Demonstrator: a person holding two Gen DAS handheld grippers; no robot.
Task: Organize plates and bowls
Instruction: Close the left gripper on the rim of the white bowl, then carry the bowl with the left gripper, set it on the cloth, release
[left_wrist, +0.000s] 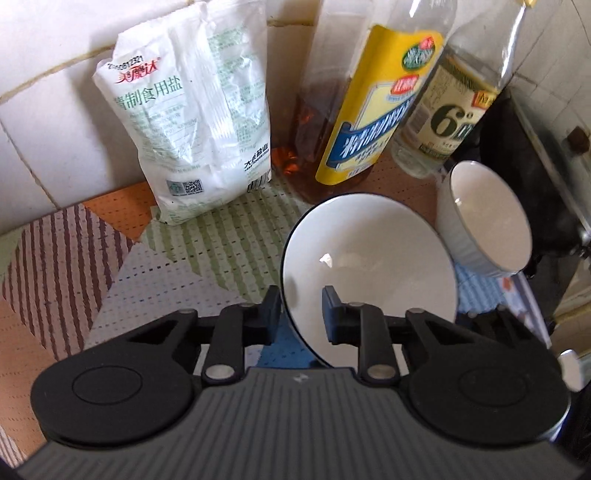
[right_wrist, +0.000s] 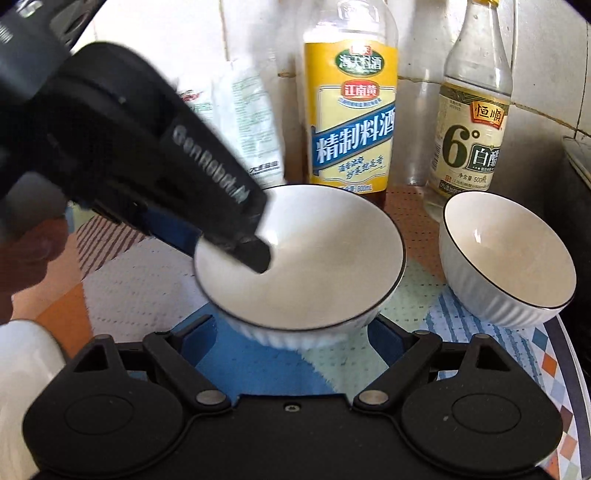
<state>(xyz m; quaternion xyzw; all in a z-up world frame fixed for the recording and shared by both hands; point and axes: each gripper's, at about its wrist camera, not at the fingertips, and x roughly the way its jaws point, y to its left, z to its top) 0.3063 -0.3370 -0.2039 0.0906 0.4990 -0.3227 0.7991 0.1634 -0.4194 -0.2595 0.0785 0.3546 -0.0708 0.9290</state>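
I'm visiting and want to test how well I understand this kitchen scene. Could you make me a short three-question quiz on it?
1. True or false: the left claw has closed on the rim of the wide bowl.
2. Which stands beside the wide bowl? A) a ribbed white bowl B) a kettle C) a mug
3. Fill in: the right claw is ____, with nothing gripped.

Key:
1. True; its fingers pinch the rim.
2. A, the ribbed white bowl, in front of the vinegar bottle.
3. Open.
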